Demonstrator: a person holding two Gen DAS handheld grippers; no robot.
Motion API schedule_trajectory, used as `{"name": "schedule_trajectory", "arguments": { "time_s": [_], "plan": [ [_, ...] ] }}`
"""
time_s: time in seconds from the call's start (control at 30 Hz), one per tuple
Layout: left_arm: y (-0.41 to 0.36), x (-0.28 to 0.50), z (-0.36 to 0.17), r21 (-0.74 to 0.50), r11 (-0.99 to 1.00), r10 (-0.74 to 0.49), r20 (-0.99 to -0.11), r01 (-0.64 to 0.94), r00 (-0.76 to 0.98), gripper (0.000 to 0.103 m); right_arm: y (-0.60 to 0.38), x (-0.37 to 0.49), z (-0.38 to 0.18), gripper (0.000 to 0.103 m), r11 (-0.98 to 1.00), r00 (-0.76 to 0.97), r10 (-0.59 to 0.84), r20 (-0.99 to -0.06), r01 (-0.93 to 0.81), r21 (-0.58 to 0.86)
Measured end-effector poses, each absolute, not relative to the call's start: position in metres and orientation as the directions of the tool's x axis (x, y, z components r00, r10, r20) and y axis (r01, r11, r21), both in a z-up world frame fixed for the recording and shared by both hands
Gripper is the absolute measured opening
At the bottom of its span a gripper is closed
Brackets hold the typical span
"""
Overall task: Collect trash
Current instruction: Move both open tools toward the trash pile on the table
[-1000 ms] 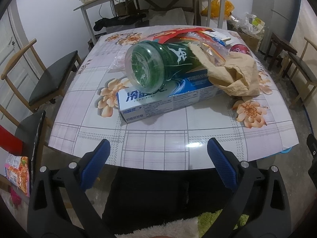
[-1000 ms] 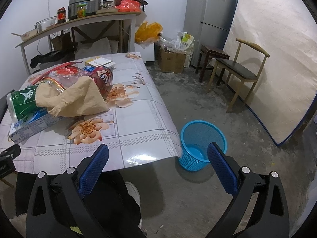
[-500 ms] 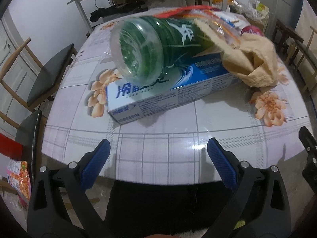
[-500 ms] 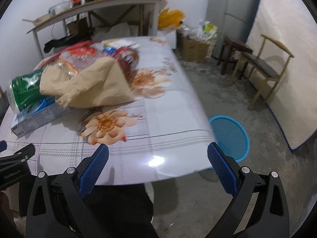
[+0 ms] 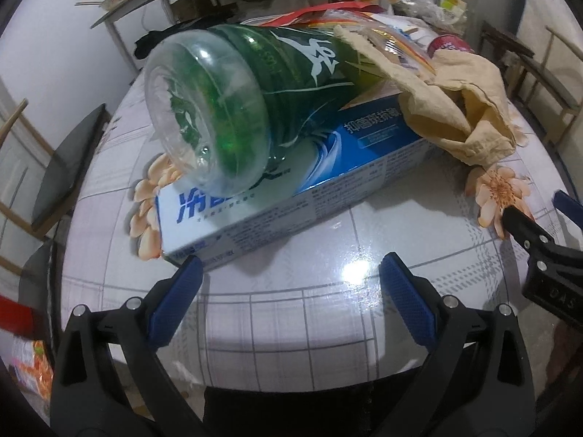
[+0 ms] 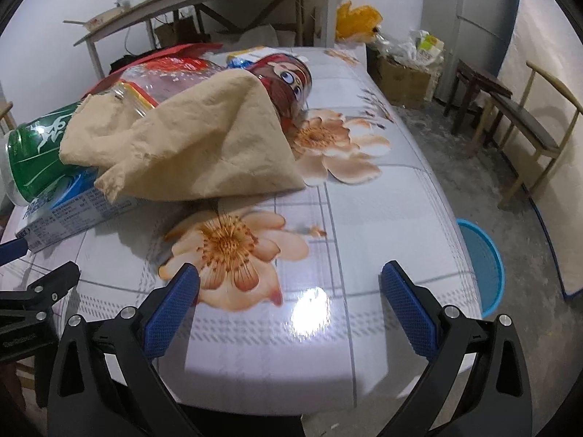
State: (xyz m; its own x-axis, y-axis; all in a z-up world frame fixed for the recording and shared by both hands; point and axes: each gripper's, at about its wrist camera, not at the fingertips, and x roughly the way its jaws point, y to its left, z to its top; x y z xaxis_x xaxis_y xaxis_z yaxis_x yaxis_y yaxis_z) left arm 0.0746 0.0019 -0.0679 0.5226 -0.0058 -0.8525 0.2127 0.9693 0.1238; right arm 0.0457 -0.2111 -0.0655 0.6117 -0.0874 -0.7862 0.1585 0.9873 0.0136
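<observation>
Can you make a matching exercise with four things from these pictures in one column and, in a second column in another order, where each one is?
Things:
1. green bottle
2. blue and white box
3. tan paper bag
4. blue basket

Places:
A. on the floor beside the table
B. flat on the table, under the bottle
C. lying on its side on top of the box
D. draped over the pile, covering part of the bottle

Pairs: 1-C, 2-B, 3-D, 4-A
</observation>
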Motion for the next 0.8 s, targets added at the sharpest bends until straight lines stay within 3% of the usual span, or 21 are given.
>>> {"name": "schedule_trajectory", "arguments": {
  "time_s": [0.23, 0.57, 0.8],
  "plan": [
    [0.023, 0.087, -0.074, -0.001, 0.976, -0.108, -0.872, 0.217, 0.478, 0.096, -0.214, 0.045, -0.063, 0.097, 0.99, 0.6, -0.066, -0.797, 0.137, 0.021],
    [0.025, 0.081, -0.072, -0.02, 0.958, -0.154, -0.877, 0.286, 0.455, 0.096, -0.217, 0.038, -0.065, 0.097, 0.993, 0.609, -0.052, -0.791, 0.112, 0.021],
    [0.053, 0.061, 0.006, -0.081, 0.91, -0.349, -0.678, 0.406, 0.647, 0.095, -0.229, 0.034, -0.045, 0.097, 0.988, 0.609, 0.004, -0.793, 0.121, 0.098]
  ]
}}
